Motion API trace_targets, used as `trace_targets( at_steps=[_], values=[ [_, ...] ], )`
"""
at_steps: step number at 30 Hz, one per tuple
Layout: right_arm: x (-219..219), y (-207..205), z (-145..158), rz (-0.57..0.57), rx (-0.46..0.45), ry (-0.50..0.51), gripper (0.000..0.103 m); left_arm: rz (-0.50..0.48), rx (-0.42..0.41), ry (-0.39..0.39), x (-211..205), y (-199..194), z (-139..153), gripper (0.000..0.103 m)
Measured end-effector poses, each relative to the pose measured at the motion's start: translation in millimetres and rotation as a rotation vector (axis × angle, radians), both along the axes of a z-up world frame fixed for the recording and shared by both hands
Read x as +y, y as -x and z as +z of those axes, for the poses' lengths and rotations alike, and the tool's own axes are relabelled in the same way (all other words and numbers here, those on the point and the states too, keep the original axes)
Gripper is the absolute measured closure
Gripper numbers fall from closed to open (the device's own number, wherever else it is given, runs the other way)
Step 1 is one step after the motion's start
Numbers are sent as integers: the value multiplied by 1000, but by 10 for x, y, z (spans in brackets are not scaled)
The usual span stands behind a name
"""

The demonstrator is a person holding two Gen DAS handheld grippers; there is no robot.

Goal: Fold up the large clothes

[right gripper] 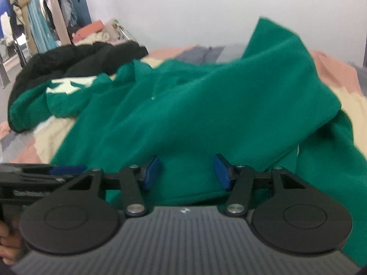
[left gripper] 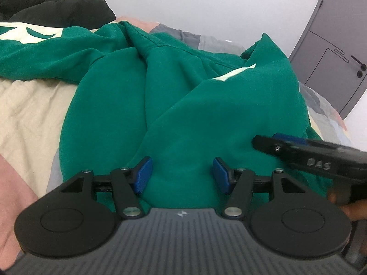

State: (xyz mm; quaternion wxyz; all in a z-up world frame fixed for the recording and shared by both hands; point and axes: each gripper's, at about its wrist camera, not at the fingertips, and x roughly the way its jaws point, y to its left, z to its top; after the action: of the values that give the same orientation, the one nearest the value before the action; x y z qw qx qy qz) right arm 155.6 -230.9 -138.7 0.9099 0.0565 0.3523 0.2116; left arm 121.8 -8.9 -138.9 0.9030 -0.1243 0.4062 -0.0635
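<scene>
A large green sweatshirt (left gripper: pixel 160 96) with pale printed marks lies crumpled across the bed; it also fills the right wrist view (right gripper: pixel 206 105). My left gripper (left gripper: pixel 182 175) is open, its blue pads wide apart just above the near part of the green cloth. My right gripper (right gripper: pixel 188 171) is open too, over the cloth's near edge. The right gripper shows side-on in the left wrist view (left gripper: pixel 275 141), close on the right. The left gripper's tips show at the left edge of the right wrist view (right gripper: pixel 66 169).
A black jacket (left gripper: pixel 45 6) lies at the far left of the bed, also in the right wrist view (right gripper: pixel 75 57). The bedcover (left gripper: pixel 29 114) is cream, pink and grey. A grey door (left gripper: pixel 339 45) stands right. Hanging clothes (right gripper: pixel 39 11) are at the back left.
</scene>
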Motion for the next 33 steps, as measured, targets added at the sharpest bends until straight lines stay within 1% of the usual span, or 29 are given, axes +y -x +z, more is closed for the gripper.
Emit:
trace_targets(
  at_steps=[2,4,7,9,12,14,15,19,22,23,24,27,28,30,31,33],
  values=[
    [-5,-15,-43,-6,8,-5,48,9,-9,14,42,15,21,39],
    [-7,-9,-40,-9,9,-6,48,33,-21,45,126,30,65,39],
    [-19,28,-24,-13,10,-4,48,98,-41,102,321,40,130,38],
    [-37,51,-13,-18,13,-8,48,158,-57,120,469,35,166,38],
    [-53,66,-5,-24,16,-13,48,289,-77,140,787,22,179,38],
    [-68,70,-4,-26,18,-17,48,381,-75,162,1019,-10,143,38],
    [-72,72,-3,-28,19,-18,48,444,-70,189,1177,-11,105,38],
    [-89,69,1,-30,21,-25,48,639,-63,275,1696,-34,-22,38],
    [-90,60,-10,-29,19,-28,48,748,-103,367,2091,-42,-92,38],
    [-92,55,-17,-28,18,-28,48,780,-121,382,2212,-38,-99,38],
    [-90,53,-21,-28,16,-29,48,802,-135,381,2279,-55,-96,38],
    [-88,47,-36,-28,11,-33,48,917,-156,270,2577,-104,-73,38],
    [-85,46,-42,-27,9,-33,48,951,-154,261,2705,-106,-113,38],
    [-79,38,-52,-26,3,-32,48,1001,-141,279,2915,-99,-220,38],
    [-73,32,-59,-26,1,-32,47,1004,-158,307,3021,-93,-286,38],
    [-47,24,-64,-21,-2,-26,46,1024,-214,318,3129,-79,-341,38]
  ],
)
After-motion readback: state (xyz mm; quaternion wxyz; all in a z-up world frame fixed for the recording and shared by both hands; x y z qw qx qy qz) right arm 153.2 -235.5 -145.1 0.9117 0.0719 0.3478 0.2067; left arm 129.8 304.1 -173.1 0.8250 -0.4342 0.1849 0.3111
